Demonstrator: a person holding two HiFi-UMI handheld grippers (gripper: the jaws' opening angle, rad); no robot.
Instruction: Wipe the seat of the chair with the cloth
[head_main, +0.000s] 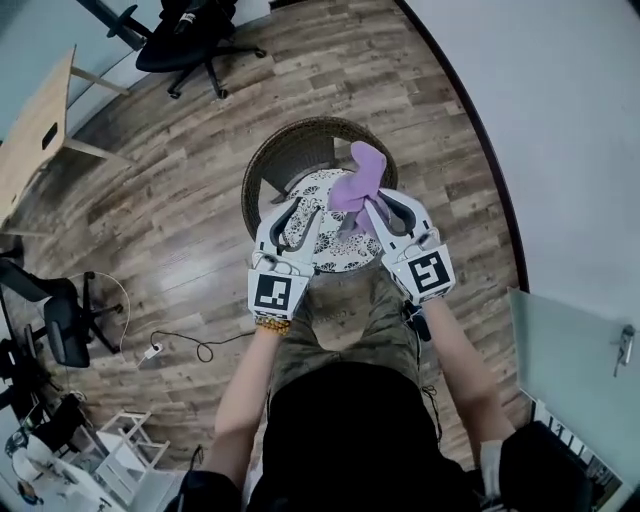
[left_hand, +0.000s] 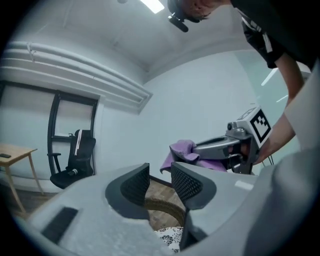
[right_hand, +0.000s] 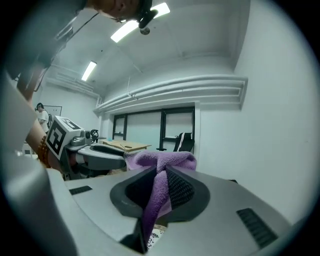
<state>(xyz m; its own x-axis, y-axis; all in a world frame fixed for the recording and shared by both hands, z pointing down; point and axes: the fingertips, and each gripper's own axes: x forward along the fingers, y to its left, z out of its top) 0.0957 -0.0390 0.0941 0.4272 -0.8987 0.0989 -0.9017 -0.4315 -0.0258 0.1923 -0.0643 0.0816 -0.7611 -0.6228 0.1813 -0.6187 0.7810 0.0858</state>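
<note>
From the head view, we reach both forearms forward, left gripper (head_main: 295, 215) and right gripper (head_main: 375, 208) side by side over the chair (head_main: 300, 140). The cloth (head_main: 358, 180) stands up from the right one, above the seat (head_main: 340, 255).

In the left gripper view, our jaws stand apart with nothing between them.

In the right gripper view, our jaws clamp the cloth, which hangs down through them.
</note>
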